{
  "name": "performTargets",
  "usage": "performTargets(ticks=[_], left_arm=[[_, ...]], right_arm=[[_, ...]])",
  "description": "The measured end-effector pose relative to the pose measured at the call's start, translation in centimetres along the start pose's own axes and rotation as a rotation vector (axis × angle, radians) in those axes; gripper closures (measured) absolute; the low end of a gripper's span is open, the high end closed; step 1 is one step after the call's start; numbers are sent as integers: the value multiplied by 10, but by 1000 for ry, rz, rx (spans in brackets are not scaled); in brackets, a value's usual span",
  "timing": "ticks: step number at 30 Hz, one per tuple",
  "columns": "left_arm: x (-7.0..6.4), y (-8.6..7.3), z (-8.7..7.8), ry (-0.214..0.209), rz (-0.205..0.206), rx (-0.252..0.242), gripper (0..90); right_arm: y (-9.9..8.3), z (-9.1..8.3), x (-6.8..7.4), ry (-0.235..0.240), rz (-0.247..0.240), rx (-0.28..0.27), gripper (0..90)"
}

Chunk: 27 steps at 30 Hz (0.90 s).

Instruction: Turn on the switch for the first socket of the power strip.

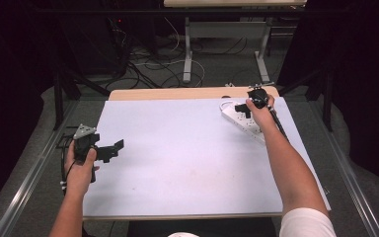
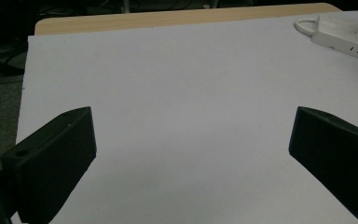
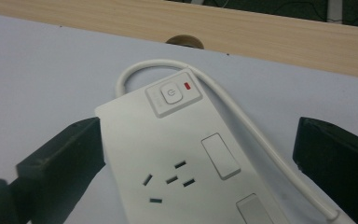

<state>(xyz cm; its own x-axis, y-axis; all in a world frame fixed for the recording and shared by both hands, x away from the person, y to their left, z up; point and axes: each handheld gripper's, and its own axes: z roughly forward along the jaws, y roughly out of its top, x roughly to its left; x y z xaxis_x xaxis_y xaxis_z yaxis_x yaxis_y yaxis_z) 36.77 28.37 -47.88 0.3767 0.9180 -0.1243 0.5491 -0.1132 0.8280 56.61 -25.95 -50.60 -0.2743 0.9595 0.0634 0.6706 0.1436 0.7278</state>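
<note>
Right gripper view is showing a white power strip (image 3: 186, 158) lying flat on the pale lavender sheet (image 3: 42, 70) that is covering the counter (image 3: 279, 35). Glossy plastic body, rectangular, rounded corners. At its near end I'm seeing a raised square power button (image 3: 171, 94) with a small red indicator (image 3: 188, 85) beside it. Below that sit dark socket slots (image 3: 168, 182) and two blank rectangular white covers (image 3: 220, 156). A round white cord (image 3: 242, 126) is looping out from the button end and running down along the strip's side. My right claw (image 3: 196, 158) is sitting wide open, its matte black blocky jaws straddling the strip; the left-hand jaw looks to be at the strip's edge, the other well clear of the cord.

High view is placing the strip (image 1: 239, 119) at the far right of the sheet (image 1: 187, 158), near the counter's bare light-wood back edge (image 1: 177, 94), with my right hand (image 1: 259, 109) and right claw (image 1: 242, 109) over it. My left hand (image 1: 81, 165) is holding the left claw (image 1: 113, 149) at the sheet's left edge, well apart from the strip, grey three-cornered plate (image 1: 84, 131) on top.

Left gripper view is showing the left claw (image 2: 191, 158) wide open, nothing between its jaws, smooth sheet below, strip (image 2: 349, 39) far off at upper right.
</note>
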Motion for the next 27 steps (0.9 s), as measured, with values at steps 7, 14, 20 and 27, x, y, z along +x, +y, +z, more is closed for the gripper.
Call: performTargets(ticks=[7, 14, 20, 27], left_arm=[[0, 0, 0, -2, -1, -4, 5], [1, 0, 0, -2, -3, -3, 5], [-1, 0, -1, -3, -2, -5, 5], [-2, 1, -2, -6, -3, -3, 5]], right_arm=[[4, -12, 10, 57, -23, 2, 58], [5, -22, 16, 31, -60, 16, 58], [6, -34, 23, 5, -106, 23, 0], [5, -51, 42, 44, -164, 22, 0]])
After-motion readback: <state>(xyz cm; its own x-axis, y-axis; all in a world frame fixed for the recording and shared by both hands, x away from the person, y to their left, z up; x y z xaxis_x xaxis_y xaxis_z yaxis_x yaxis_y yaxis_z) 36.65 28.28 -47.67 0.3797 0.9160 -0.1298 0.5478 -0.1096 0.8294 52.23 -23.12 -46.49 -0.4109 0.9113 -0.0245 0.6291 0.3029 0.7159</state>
